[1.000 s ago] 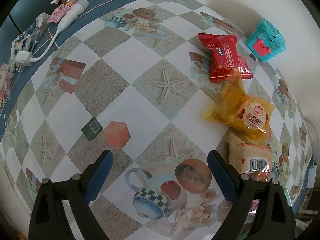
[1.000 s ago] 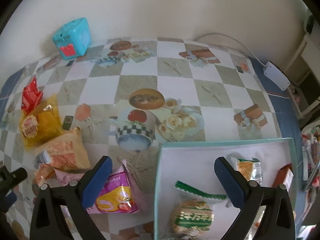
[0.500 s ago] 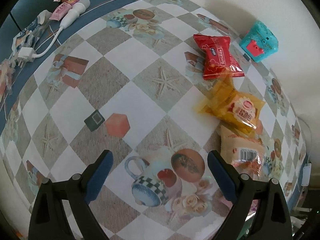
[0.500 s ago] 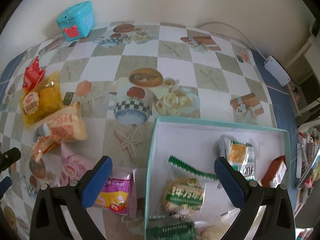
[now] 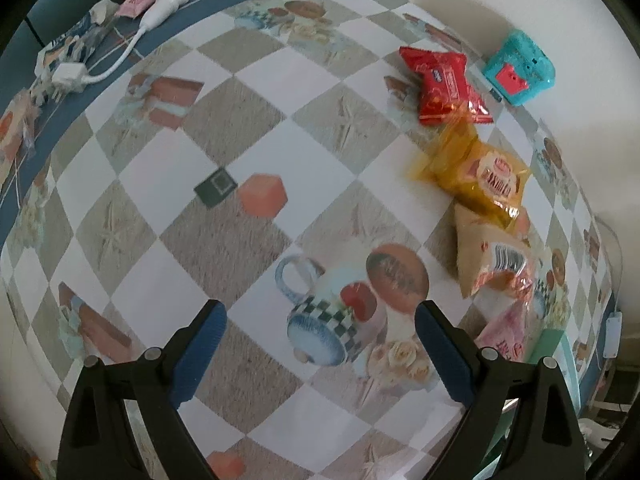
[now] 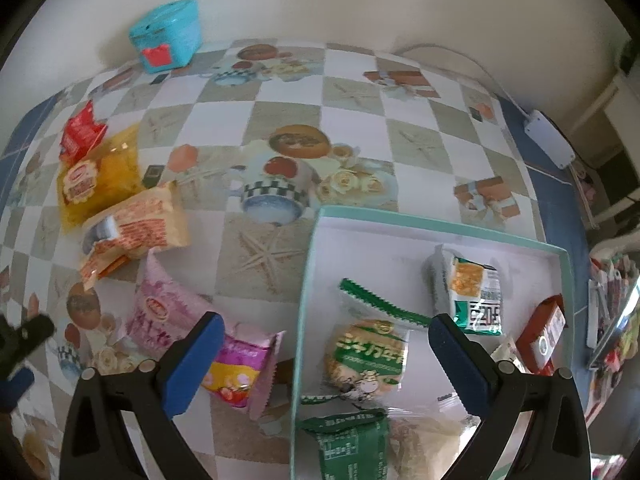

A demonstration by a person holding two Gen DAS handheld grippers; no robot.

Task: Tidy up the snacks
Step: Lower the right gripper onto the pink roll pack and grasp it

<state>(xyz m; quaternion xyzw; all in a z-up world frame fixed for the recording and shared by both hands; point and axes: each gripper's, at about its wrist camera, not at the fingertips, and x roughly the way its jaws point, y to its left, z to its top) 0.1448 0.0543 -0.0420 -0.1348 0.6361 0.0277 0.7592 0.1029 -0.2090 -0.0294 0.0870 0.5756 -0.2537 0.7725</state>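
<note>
Both grippers have drawn back and higher. Left gripper (image 5: 320,340) and right gripper (image 6: 326,350), jaws spread, hold nothing. Loose pink foil snack packet (image 6: 240,368) lies beside the shallow teal-rimmed white box (image 6: 306,280), probably next for collection.

Green packet (image 6: 352,446) in the tray (image 6: 440,226) cut off by the bottom edge; package print too blurred to read.

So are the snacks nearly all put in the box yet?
About halfway. The box already holds several packets, like the round green one and the green-and-orange one. Both tongs, left and right, are open and empty. Left on the table: red, yellow, beige and two pink packets.
</note>
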